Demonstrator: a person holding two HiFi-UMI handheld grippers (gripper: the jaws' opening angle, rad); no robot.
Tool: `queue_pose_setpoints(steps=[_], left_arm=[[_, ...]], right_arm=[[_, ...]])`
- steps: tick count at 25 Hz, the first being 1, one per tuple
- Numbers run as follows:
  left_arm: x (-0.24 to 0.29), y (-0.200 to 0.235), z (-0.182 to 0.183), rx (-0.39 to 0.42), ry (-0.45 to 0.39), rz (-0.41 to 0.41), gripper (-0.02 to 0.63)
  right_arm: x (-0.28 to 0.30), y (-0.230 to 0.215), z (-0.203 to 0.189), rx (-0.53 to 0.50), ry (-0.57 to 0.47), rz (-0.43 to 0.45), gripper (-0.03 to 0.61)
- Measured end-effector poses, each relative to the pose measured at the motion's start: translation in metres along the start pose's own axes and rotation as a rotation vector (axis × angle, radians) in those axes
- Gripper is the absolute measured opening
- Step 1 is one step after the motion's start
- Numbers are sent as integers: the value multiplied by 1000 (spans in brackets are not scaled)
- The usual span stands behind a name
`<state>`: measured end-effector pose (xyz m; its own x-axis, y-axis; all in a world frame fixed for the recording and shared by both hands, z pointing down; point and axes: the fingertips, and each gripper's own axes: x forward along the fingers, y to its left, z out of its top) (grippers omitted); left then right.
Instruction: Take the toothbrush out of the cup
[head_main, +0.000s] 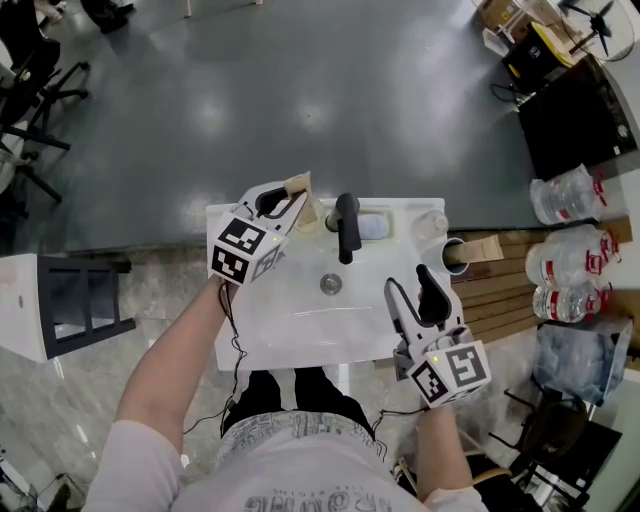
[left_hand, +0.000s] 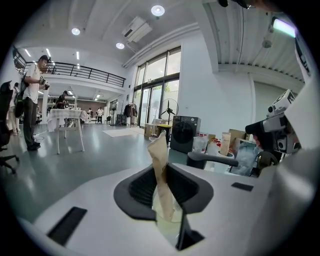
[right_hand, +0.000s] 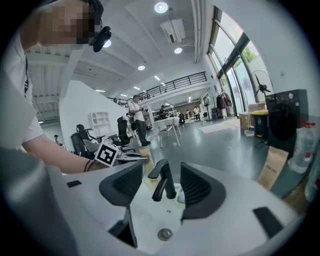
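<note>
A toothbrush in a tan paper sleeve (head_main: 298, 184) stands upright in a pale translucent cup (left_hand: 167, 227) at the back left corner of the white sink (head_main: 280, 335). My left gripper (head_main: 292, 205) reaches to it. In the left gripper view its two dark pads press on the sleeve (left_hand: 161, 165) just above the cup's rim. My right gripper (head_main: 410, 292) hovers over the sink's front right with its jaws open and nothing between them. In the right gripper view, the right gripper (right_hand: 157, 187) looks toward the black faucet (right_hand: 162, 182).
The black faucet (head_main: 346, 226) stands at the sink's back middle, the drain (head_main: 330, 284) in front of it. A clear cup (head_main: 432, 222) and a dark cup with a paper packet (head_main: 478, 248) stand at the back right. Water bottles (head_main: 565, 270) lie right; a white shelf (head_main: 60, 305) stands left.
</note>
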<state>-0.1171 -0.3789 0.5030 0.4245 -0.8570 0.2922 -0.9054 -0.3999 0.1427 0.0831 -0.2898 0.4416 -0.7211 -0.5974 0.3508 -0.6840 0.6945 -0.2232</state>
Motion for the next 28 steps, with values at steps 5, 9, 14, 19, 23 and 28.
queue_pose_setpoints(steps=[5, 9, 14, 19, 23, 28], left_arm=[[-8, -5, 17, 19, -23, -3, 74], [-19, -9, 34, 35, -51, -7, 74], [-33, -14, 53, 62, -73, -4, 73], [-50, -21, 73, 83, -99, -5, 72], [-64, -28, 87, 96, -124, -1, 72], [-84, -36, 102, 110, -151, 3, 72]], right_arm=[[-4, 5, 5, -4, -16, -2, 250], [-10, 10, 7, -6, -28, -8, 250], [-18, 16, 10, -10, -48, -18, 250], [-27, 22, 13, -10, -67, -32, 250], [-36, 27, 13, -12, -80, -45, 250], [-47, 33, 16, -12, -97, -63, 250]])
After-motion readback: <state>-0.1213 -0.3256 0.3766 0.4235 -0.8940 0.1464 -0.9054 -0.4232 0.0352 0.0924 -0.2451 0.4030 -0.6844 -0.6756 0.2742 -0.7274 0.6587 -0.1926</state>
